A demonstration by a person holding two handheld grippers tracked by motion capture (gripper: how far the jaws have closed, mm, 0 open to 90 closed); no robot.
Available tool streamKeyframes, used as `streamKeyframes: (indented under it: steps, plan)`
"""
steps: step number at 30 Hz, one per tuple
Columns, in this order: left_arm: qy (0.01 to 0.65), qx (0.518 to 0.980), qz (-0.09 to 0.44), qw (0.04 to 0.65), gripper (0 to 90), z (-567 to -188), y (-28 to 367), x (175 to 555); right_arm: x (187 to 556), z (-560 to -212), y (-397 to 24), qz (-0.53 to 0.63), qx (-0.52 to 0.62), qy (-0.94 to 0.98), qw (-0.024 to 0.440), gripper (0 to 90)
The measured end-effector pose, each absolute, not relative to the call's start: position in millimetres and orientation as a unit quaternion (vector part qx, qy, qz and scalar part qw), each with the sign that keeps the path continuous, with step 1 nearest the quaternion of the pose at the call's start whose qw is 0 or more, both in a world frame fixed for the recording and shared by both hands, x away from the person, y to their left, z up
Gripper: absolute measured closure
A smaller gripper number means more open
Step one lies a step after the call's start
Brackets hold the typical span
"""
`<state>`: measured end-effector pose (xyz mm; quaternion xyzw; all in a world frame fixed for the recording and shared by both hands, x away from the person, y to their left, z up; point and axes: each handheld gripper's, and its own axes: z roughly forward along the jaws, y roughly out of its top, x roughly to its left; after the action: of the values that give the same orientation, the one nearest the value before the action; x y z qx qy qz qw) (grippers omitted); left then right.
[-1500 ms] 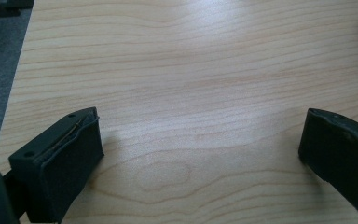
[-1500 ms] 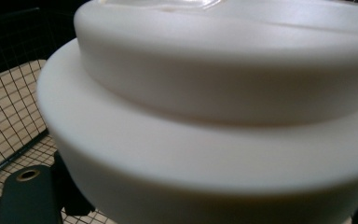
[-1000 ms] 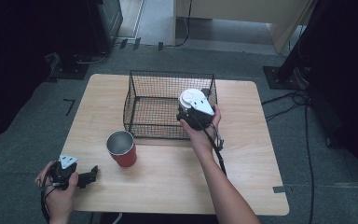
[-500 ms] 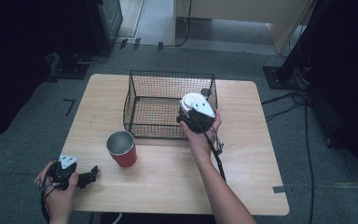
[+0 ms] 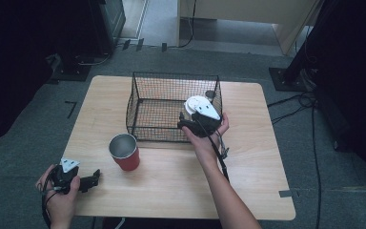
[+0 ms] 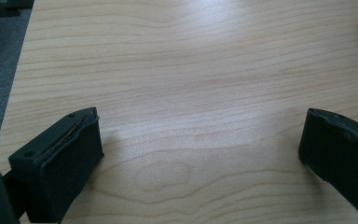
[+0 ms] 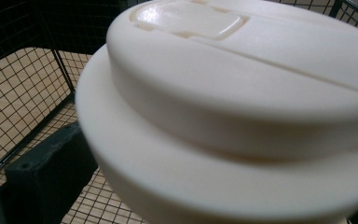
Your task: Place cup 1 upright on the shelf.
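My right gripper hangs over the near right corner of the black wire mesh basket, about 1 o'clock from table centre. Its jaws have just been opening, with the cream-white round plastic lid between them; in the right gripper view the lid sits very close, stepped rim and flat raised tab on top, one black jaw at 8 o'clock beside its edge, basket mesh and wood behind. I cannot tell if the pads touch the lid; jaws stand wide. In the high view, white lid shows just above the gripper body, inside the basket's right wall. My left gripper rests at the table's 7 o'clock corner on the light wooden table, jaws wide apart and bare wood between them. The red cup with the silver metal inside stands upright at 6 o'clock of the basket's left end, near but apart from it, well apart from both grippers.
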<state>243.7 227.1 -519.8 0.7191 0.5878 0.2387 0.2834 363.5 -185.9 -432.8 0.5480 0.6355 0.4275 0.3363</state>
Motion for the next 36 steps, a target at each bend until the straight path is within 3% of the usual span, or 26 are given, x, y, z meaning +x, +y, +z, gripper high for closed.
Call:
streamKeyframes:
  steps: [26, 36]
  plan:
    - [0.588, 0.719, 0.239, 0.283, 0.1, -520, 227, 244, 305, -425, -209, 0.462, 0.534, 0.628, 0.328, 0.0]
    - [0.589, 0.718, 0.239, 0.284, 0.1, -520, 227, 244, 278, -423, -198, 0.494, 0.496, 0.64, 0.316, 0.0]
